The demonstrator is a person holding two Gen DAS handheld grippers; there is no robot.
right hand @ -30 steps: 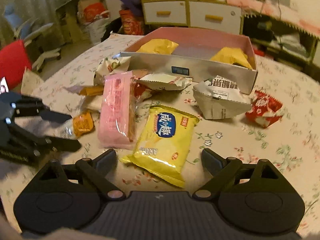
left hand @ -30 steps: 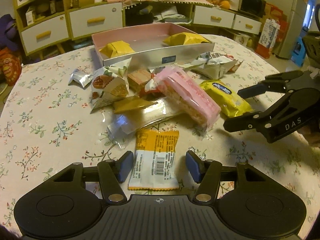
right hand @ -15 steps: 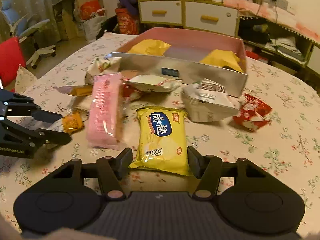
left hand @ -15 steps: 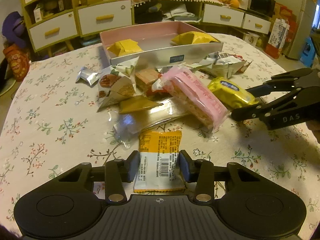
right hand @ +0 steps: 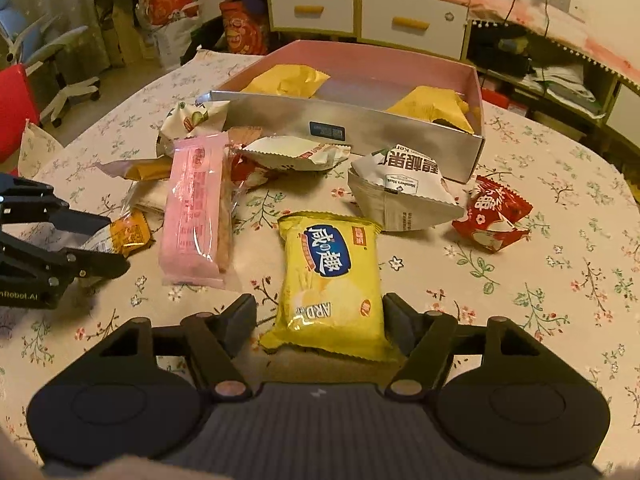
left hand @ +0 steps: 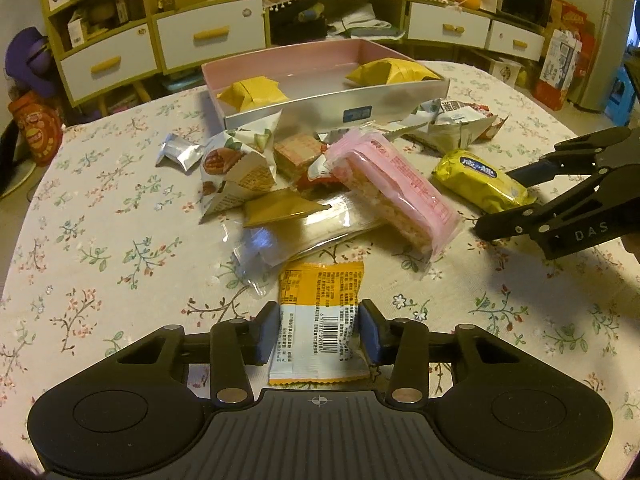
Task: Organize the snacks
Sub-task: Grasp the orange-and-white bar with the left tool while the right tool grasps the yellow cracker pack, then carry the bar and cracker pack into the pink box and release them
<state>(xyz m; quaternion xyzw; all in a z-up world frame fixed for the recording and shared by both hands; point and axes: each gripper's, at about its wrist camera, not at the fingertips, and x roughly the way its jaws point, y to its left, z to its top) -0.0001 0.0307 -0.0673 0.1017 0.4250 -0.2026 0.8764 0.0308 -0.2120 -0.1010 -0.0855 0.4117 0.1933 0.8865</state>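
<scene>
My left gripper [left hand: 318, 330] is shut on the near end of an orange-and-white snack packet [left hand: 320, 300], which lies flat on the floral tablecloth. The jaws of my right gripper [right hand: 318, 320] are opening around a yellow cracker packet [right hand: 332, 280]; there is a gap at the left pad, and the right pad is at the packet's edge. The left wrist view shows the right gripper [left hand: 500, 200] astride that yellow packet [left hand: 476, 180]. A pink-lined silver box [left hand: 320, 108] at the back holds two yellow packets.
A pink wafer bar [left hand: 392, 192], a cone-print packet [left hand: 236, 164], a small silver packet [left hand: 178, 152], a white pyramid packet [right hand: 404, 192] and a red packet [right hand: 492, 216] lie before the box. Cabinets stand beyond the table, and a red chair [right hand: 12, 112] is at the left.
The left jaws closed onto the orange-and-white packet. The right jaws closed in on the yellow packet, straightening it, then spread apart again.
</scene>
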